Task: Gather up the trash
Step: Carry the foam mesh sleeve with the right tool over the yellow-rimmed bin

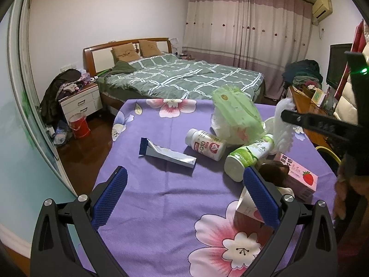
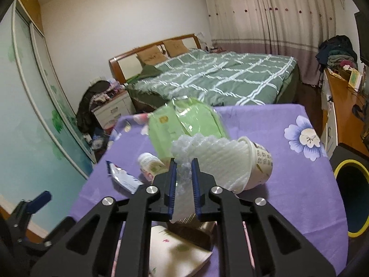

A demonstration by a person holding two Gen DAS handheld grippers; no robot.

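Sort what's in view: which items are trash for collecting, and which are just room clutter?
Trash on the purple cloth:
white foam netting, held by right tool
paper cup
green plastic bag
torn blue-silver wrapper
white plastic bottle

Bystanders:
green-quilted bed
red bucket

On the purple cloth: two plastic bottles — one white point(image 1: 205, 144), one green-labelled point(image 1: 248, 157) — and two pink strawberry cartons point(image 1: 299, 176) (the nearer carton point(image 1: 248, 210) is partly hidden). One blue-and-silver wrapper point(image 1: 167, 153), one green plastic pack point(image 1: 237, 115), one white foam net point(image 2: 207, 152), one paper cup point(image 2: 260, 161). Two pillows point(image 1: 125, 54) lie on the bed.
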